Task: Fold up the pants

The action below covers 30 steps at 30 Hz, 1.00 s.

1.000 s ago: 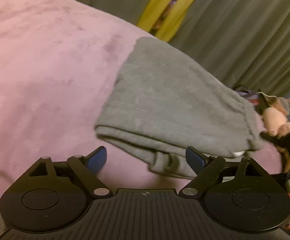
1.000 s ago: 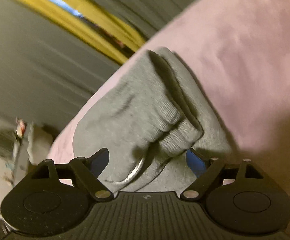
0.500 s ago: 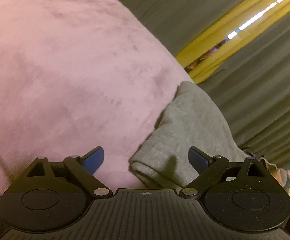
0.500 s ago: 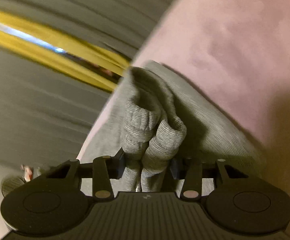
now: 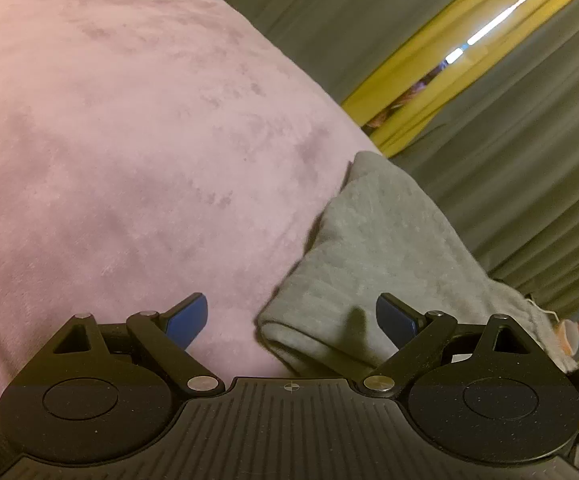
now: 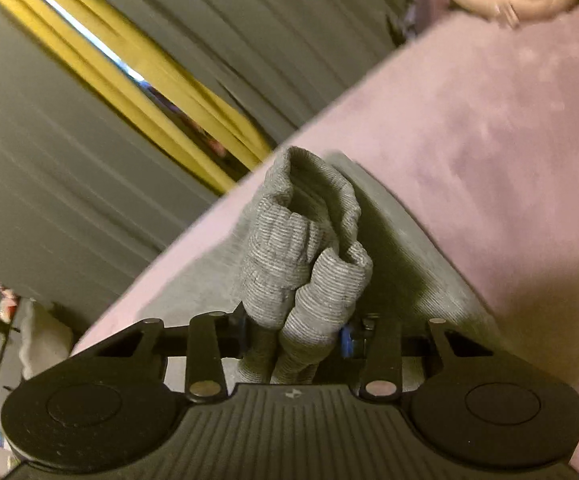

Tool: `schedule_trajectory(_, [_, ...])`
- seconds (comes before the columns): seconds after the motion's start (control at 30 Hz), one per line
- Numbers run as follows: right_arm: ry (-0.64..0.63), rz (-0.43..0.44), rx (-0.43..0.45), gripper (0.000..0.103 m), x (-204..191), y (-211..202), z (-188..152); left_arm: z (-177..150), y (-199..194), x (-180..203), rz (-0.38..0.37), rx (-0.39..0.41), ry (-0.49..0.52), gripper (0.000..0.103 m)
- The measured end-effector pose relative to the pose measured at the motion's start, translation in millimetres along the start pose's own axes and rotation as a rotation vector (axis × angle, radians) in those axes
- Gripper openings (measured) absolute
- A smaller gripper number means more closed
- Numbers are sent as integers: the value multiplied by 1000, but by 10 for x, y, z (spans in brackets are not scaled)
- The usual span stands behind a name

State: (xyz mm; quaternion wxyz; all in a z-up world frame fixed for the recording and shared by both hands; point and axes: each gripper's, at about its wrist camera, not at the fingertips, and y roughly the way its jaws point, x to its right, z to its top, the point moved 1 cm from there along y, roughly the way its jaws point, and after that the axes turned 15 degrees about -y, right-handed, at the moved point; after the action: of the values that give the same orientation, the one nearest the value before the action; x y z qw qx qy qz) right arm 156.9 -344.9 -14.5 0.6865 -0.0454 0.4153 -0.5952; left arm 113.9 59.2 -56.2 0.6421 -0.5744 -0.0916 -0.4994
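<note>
Grey pants (image 5: 373, 264) on pink plush bed (image 5: 129, 160) before grey curtains (image 5: 529, 180); right tongs (image 6: 295, 336) clamping ribbed cuffs (image 6: 305, 272), left tongs (image 5: 291, 318) spread wide.

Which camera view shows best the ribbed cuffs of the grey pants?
The right wrist view: the ribbed cuffs stand bunched between the pads of the right gripper, which has just closed on them. The left wrist view shows only a plain folded edge of the pants.

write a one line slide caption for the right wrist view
Right claw shut on the bunched ribbed cuffs of grey sweatpants on a pink blanket.
</note>
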Motion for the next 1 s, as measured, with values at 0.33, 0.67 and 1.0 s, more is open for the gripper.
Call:
schedule_trajectory(0.33, [-72,-162,-109,65,433,8,-54,-79,70,85,44,-12,89,95])
schedule_trajectory(0.67, [-439,-152,145,48,-99,-344,10,-197,133,215,96,1,203,96])
schedule_trajectory(1.0, [-648,-20,-102,43,-167,156,-535,-257,144,255,130,11,262,96])
